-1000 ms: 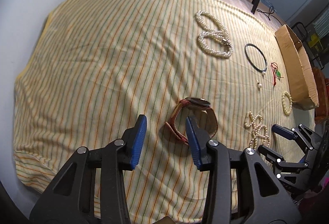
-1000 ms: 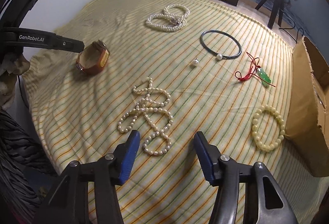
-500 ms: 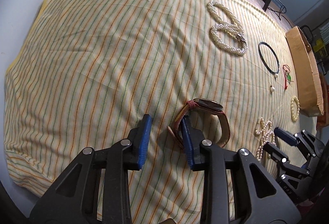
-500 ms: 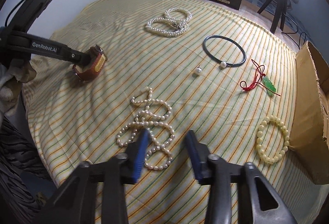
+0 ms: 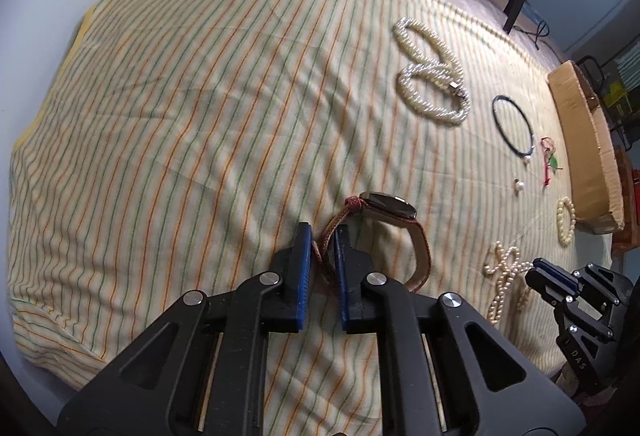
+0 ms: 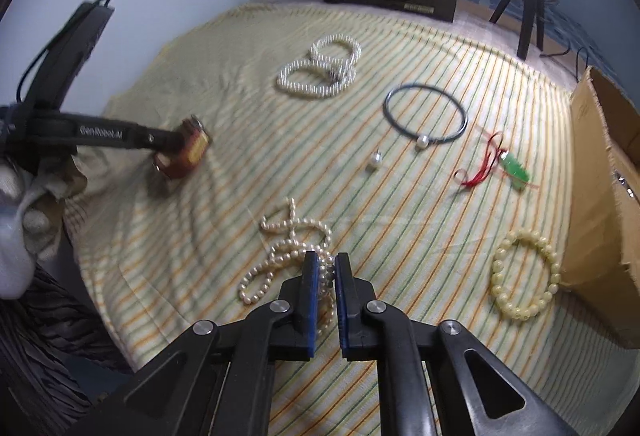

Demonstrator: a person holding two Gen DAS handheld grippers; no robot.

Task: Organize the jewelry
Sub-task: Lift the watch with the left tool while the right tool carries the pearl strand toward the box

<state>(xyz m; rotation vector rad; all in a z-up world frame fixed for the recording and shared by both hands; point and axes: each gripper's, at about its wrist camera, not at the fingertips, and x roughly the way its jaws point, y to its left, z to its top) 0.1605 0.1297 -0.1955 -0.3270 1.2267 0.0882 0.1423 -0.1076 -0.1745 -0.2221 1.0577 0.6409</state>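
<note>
From the left wrist camera, the left gripper (image 5: pixel 320 256) has its blue fingers (image 5: pixel 301 268) squeezed onto the strap of the brown watch (image 5: pixel 380 224). The strap stands up thin between them. The watch sits on the striped cloth (image 5: pixel 200 116), and its dark face lies just past the fingers, a bit to the right. The watch's long side runs away toward the cardboard box (image 5: pixel 588 152) on the far right. From the right wrist camera, the right gripper (image 6: pixel 326 284) has its fingers (image 6: pixel 310 300) pinched on a strand of the loose pearl necklace (image 6: pixel 288 252). The rest of the necklace lies in a loopy pile just ahead and to the left. The cardboard box (image 6: pixel 600 196) is on the right of this view, so the right hand is the nearer one to it. Between them lies the yellow bead bracelet (image 6: pixel 524 276). I think both things need lifting straight up first, because the necklace will dangle and could drag on the cloth.
</note>
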